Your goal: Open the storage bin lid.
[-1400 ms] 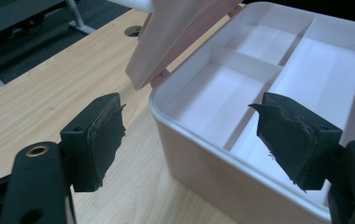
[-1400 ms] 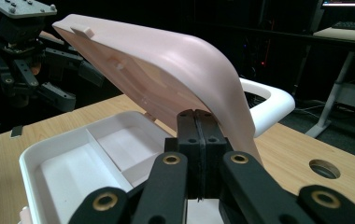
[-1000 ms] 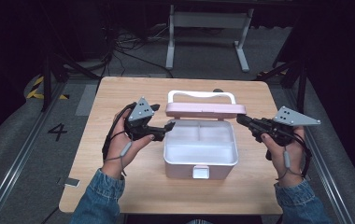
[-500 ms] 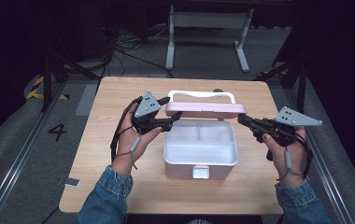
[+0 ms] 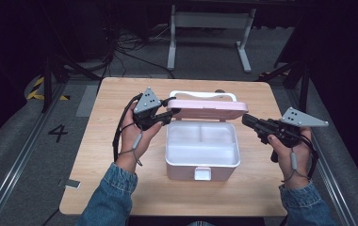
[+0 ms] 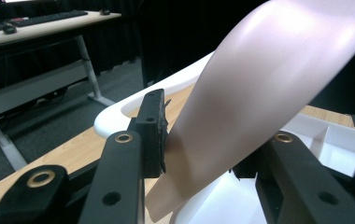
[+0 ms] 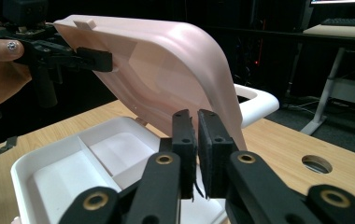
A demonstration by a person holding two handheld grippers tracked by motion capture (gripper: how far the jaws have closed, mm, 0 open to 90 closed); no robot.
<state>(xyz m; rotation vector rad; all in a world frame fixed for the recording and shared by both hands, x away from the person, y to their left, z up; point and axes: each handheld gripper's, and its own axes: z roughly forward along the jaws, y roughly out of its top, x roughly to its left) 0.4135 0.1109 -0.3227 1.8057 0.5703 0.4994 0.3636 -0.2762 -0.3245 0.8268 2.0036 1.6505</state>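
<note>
A white box with two bare compartments stands open in the middle of the wooden table. Its pink lid stands tilted up at the back, above a white carry handle. My left gripper is shut on the lid's left end; in the left gripper view the lid passes between the jaws and one pad presses on it. My right gripper hovers just right of the box, shut with nothing in it. In the right gripper view its jaws point at the lid.
The table has bare wood on both sides of the box and a round hole near its back edge. Beyond it, a white desk frame and cables stand on the dark floor, which carries a "4" mark.
My left gripper has moved up and away from me to the lid's left end and shut on it. The right gripper has stayed nearly still.
</note>
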